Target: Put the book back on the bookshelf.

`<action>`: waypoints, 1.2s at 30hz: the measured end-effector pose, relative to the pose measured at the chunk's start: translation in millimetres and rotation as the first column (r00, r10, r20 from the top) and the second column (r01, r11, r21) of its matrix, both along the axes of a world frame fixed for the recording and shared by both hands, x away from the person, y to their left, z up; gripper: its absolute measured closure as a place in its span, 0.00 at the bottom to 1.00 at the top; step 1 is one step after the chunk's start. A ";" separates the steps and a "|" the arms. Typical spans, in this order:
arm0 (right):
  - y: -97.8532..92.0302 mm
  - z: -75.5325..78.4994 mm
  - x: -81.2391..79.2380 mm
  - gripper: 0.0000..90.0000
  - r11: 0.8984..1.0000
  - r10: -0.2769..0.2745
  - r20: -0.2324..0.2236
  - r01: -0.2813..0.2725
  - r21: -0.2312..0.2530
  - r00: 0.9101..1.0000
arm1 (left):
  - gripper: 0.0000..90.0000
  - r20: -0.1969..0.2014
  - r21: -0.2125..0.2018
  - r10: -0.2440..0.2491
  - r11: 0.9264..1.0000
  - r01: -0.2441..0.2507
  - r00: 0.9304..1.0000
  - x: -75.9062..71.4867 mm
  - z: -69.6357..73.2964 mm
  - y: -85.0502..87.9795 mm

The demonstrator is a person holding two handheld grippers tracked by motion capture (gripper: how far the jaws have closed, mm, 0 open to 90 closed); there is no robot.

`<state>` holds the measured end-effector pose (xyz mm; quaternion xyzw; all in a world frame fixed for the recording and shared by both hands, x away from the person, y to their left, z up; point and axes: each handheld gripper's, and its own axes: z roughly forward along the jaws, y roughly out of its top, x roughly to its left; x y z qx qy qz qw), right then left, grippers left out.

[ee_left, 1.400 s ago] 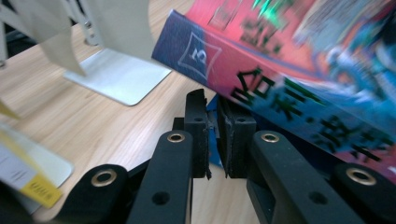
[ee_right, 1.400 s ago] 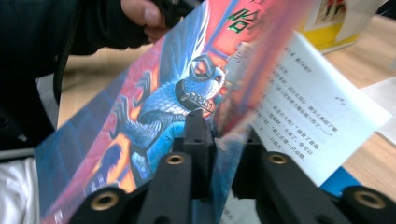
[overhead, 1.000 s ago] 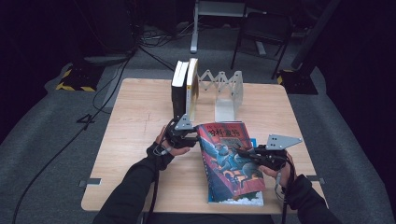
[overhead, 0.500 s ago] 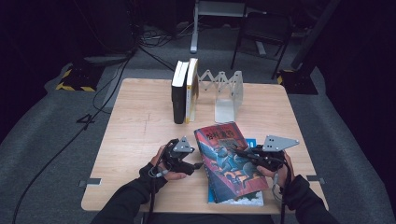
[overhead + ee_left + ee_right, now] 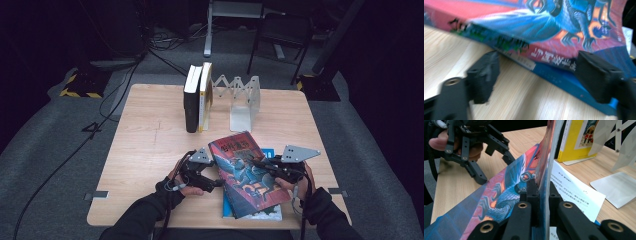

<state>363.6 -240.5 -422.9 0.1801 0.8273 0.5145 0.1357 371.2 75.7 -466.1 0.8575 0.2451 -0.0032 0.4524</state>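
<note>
A book with a red and blue illustrated cover [image 5: 247,182] lies at the table's near right, and its front cover is raised off the white pages [image 5: 574,190]. My right gripper [image 5: 256,162] is shut on the edge of that cover [image 5: 506,195], which stands on edge between the pads. My left gripper [image 5: 216,184] sits low on the table at the book's left side. Its jaws have just been opening and now stand wide apart with nothing between them. The book's spine [image 5: 549,60] lies just beyond the left fingertips [image 5: 596,75].
A black book [image 5: 191,100] and a yellow-edged book [image 5: 205,95] stand upright at the back of the wooden table [image 5: 150,140], beside a folding metal book rack [image 5: 242,100]. Bare wood lies to the left of my left hand.
My left gripper has drawn back from the book's far left corner toward the near edge and has opened its jaws. The right gripper has kept its grip and place.
</note>
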 end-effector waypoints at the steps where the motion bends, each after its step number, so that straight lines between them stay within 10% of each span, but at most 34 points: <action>1: 0.1 0.1 -0.3 0.94 1.000 0.001 0.003 -0.001 -0.002 1.000 | 0.18 -0.014 -0.007 -0.001 1.000 0.001 1.000 2.2 -0.7 -1.3; 15: 0.3 4.4 -4.2 0.94 1.000 0.022 0.053 -0.022 0.011 0.998 | 0.25 -0.144 -0.143 0.059 0.986 -0.080 0.988 30.7 -6.8 -9.4; 22: -6.2 23.3 -14.0 0.92 0.999 0.008 0.149 -0.015 0.047 0.989 | 0.45 0.065 -0.161 0.083 0.984 -0.071 0.994 35.0 48.1 -3.2; 24: -9.1 28.0 -15.5 0.91 0.997 -0.002 0.167 -0.010 0.073 0.986 | 0.54 0.165 -0.161 0.083 0.985 -0.056 0.983 29.4 66.1 -4.4; 31: -20.7 32.5 -17.5 0.90 0.990 0.006 0.191 -0.032 0.135 0.982 | 0.62 0.280 -0.152 0.077 0.988 -0.035 0.957 19.1 84.2 -9.8; 36: -25.2 35.6 -19.9 0.84 0.987 0.017 0.218 -0.052 0.155 0.976 | 0.68 0.396 -0.173 0.088 0.985 -0.020 0.914 9.2 97.5 -11.8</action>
